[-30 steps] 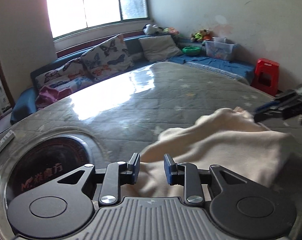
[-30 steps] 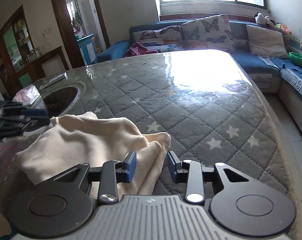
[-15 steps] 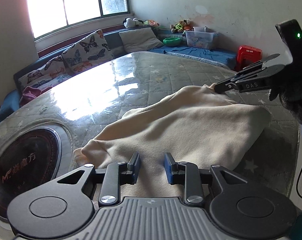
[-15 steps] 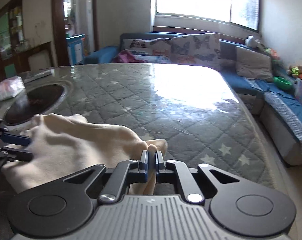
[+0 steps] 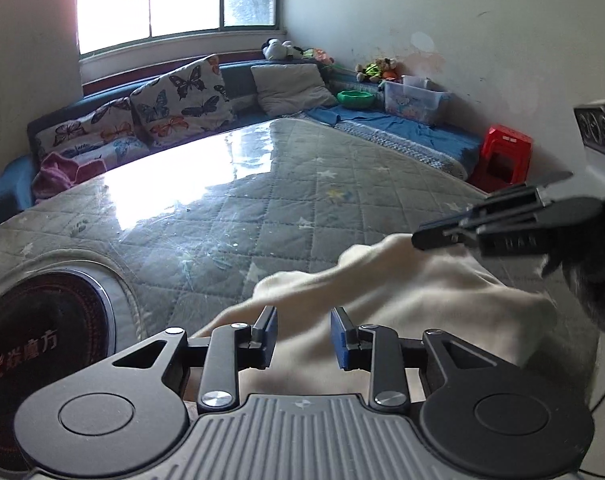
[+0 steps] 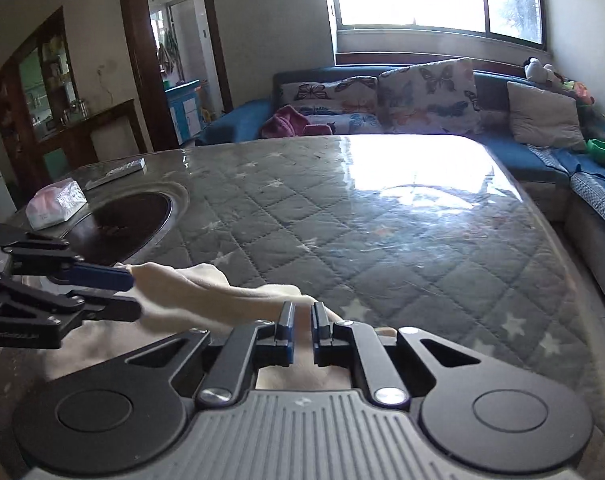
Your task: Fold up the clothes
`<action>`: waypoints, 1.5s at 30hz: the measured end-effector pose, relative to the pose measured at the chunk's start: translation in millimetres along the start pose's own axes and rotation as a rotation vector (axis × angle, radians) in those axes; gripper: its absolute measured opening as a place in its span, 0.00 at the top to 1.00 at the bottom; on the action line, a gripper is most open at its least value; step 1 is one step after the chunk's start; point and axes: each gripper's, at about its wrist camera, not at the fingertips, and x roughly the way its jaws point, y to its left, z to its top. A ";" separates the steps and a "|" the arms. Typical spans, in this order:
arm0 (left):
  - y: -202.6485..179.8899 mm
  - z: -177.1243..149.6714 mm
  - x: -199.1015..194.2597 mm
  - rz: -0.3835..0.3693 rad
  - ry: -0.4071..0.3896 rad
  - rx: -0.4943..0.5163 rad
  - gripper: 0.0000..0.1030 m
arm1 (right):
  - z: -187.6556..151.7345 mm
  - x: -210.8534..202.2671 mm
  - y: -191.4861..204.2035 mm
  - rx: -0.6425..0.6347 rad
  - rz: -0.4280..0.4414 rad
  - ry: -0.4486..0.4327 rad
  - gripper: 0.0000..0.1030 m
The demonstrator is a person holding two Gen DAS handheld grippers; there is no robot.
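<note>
Hand-held grippers (image 6: pixel 301 330) along cream garment's (image 5: pixel 442 296) length

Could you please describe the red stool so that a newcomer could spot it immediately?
Find the big quilted table, then look past its far right edge toward the white wall. The red stool stands on the floor at the end of the blue couch, the only bright red plastic thing there.

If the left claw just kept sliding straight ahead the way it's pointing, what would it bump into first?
Most likely the cream cloth: it lies directly in front of the open left claw and already reaches between its fingers. Beyond it is only the quilted table cover, though depth is hard to judge.
</note>
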 end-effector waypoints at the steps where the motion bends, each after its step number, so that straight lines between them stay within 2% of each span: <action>1: 1.7 3.3 5.6 0.000 0.005 -0.008 0.70 | 3.1 4.0 1.4 0.008 0.020 0.004 0.93; 4: 7.6 9.4 21.6 0.008 0.024 -0.026 0.70 | 8.9 15.4 2.9 0.028 0.053 0.024 0.93; 7: 13.1 9.5 35.8 0.018 0.046 -0.036 0.70 | 7.4 30.2 -0.3 0.027 0.033 0.059 0.93; 10: 16.2 7.9 36.8 0.021 0.038 -0.042 0.69 | 8.3 27.8 0.5 0.013 0.025 0.054 0.92; 16: 14.7 5.7 5.2 0.026 -0.011 -0.034 0.70 | 7.8 2.2 19.5 -0.056 0.055 0.020 0.85; 18: 9.4 -0.3 -7.7 0.023 -0.024 -0.021 0.70 | 2.8 -6.7 28.1 -0.084 0.076 0.020 0.76; 19: 6.8 -3.3 -14.1 0.021 -0.030 -0.015 0.70 | 0.8 -9.4 30.8 -0.093 0.080 0.020 0.74; 22: -2.3 -16.6 -24.9 -0.003 -0.022 0.005 0.70 | -13.4 -15.3 38.3 -0.121 0.085 0.019 0.74; 26: -11.3 -38.4 -28.9 0.023 0.010 0.054 0.70 | -29.5 -22.4 40.3 -0.126 0.080 0.031 0.74; 32: -4.9 -48.9 -47.3 0.036 0.000 0.022 0.70 | -41.7 -55.3 41.8 -0.142 0.082 -0.014 0.74; 38: 1.1 -62.4 -52.2 0.067 0.020 -0.023 0.70 | -61.5 -64.8 37.0 -0.140 0.057 0.018 0.74; 42: -6.9 -56.9 -67.5 0.062 -0.020 -0.026 0.71 | -61.4 -78.8 38.9 -0.142 0.055 -0.012 0.72; 45: -18.0 -58.8 -62.3 0.039 -0.015 -0.010 0.71 | -58.4 -84.3 48.5 -0.176 0.072 -0.048 0.67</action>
